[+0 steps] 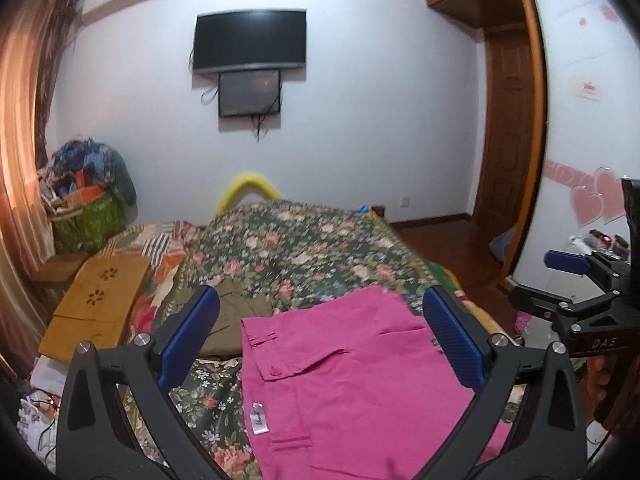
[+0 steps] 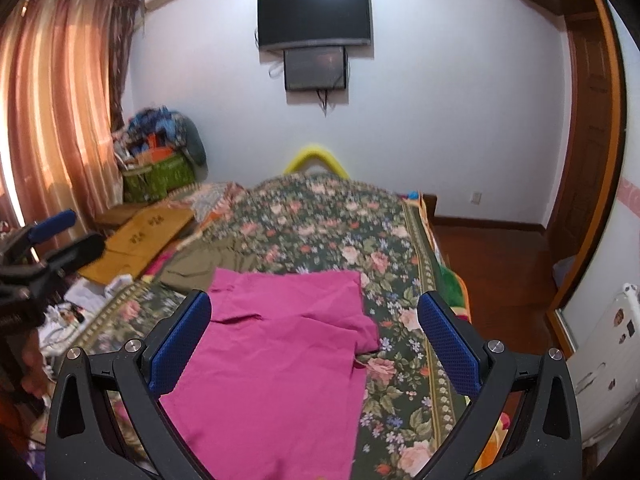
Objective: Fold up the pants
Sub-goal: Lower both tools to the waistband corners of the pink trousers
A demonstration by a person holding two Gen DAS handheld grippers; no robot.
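olive garment (image 2: 200, 266) just beyond pink pants (image 2: 280, 344)

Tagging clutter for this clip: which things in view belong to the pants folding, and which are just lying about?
Belongs to the job:
- pink pants, spread on the floral bedspread
- left gripper, open, holding nothing
- right gripper, open, holding nothing

Just lying about:
- olive garment
- wooden board
- green basket
- wall TV
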